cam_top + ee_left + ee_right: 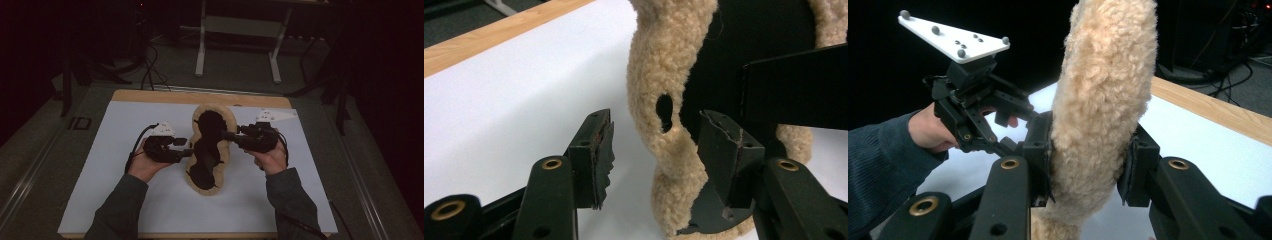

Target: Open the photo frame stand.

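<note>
The right claw (pixel 1088 165) pinches the fleecy rim of the one insole (pixel 210 150), both pads pressed into the tan pile. The left claw (pixel 654 155) stands spread around the opposite rim, one pad on the outer side and one against the black face; whether either pad touches the pile cannot be told. In the high view the left claw (pixel 189 151) meets the insole at its narrow waist from the left and the right claw (pixel 226 135) from the right, slightly higher up. There are two claws, each in one hand, and one insole: black in the middle, with a tan fleece border. It sits mid-counter, held tilted up on edge between the claws. A small hole (pixel 664 112) shows in the fleece. A white sheet (pixel 125 150) covers most of the counter (pixel 150 96), whose wooden edge shows at the far side. Beyond it the room is dark, with a grey floor, cables (pixel 150 70) and one white frame (pixel 240 30).
</note>
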A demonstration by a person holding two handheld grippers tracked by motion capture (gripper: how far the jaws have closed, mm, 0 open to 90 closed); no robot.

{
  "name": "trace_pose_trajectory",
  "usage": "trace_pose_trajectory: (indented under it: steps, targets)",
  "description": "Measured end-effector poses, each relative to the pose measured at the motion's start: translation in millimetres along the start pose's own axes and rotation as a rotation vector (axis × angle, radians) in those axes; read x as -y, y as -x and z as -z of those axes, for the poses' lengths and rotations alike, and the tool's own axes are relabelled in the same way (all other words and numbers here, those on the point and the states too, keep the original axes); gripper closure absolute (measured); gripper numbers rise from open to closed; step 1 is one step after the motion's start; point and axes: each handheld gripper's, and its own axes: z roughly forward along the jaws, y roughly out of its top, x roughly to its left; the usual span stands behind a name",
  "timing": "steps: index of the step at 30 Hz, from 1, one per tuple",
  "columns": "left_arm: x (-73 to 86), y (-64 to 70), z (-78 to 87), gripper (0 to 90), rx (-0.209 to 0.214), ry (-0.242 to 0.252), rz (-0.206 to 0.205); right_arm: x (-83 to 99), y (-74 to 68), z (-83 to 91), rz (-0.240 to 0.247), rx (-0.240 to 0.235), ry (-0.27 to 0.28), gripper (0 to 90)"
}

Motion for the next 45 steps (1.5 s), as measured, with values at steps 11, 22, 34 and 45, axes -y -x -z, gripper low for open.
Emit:
trace_pose_trajectory:
  steps: [11,22,34,45]
  targets:
    - [-0.8,3.8,-2.9,46.8,0.082,0.025,-0.029,4.1,-1.3,7.1,0.055,-0.063,0.011,64.5]
    - [-6.0,11.9,-11.4,43.2,0.170,0.011,-0.078,8.9,1.4,15.2,0.107,-0.122,0.016,64.4]
    - [-9.4,18.7,-14.6,45.4,0.197,0.014,-0.104,9.8,3.8,21.1,0.152,-0.151,-0.002,63.7]
    - [-11.2,32.0,-11.4,61.1,0.203,0.057,-0.130,21.5,19.7,29.1,0.062,-0.087,-0.001,51.9]
